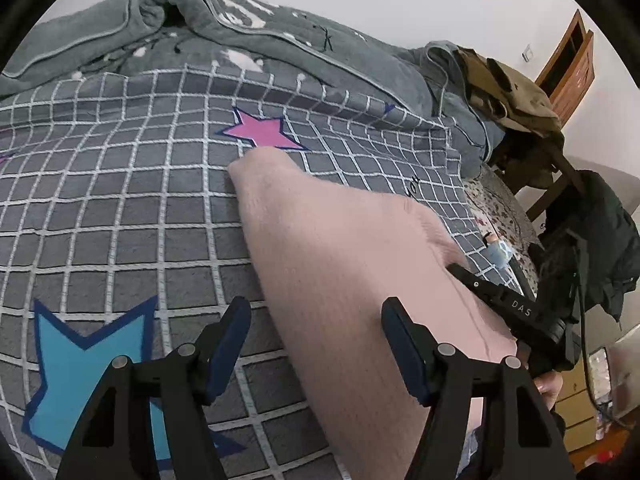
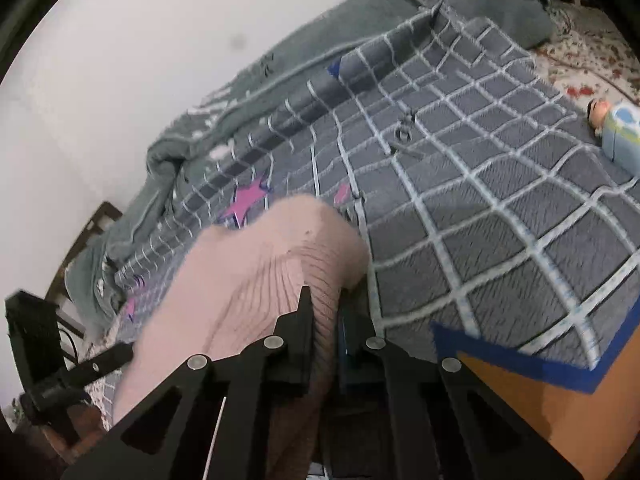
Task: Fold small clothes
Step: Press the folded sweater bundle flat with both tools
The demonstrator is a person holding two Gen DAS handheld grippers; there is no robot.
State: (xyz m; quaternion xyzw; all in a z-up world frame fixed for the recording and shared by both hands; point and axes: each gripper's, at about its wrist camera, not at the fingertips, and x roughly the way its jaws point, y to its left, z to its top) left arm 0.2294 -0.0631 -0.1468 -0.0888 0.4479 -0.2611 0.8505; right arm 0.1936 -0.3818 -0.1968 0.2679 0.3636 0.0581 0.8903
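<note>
"DAS" in pale letters on black bar of right gripper (image 1: 516, 304).

Pink garment (image 1: 340, 264) (ribbed) between open left tongs (image 1: 316, 344).

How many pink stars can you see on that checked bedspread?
3, going by the right claw's camera: one pink star just beyond the pink garment, a second star right of it, a third star at the bedspread's left edge. The garment may hide more.
</note>
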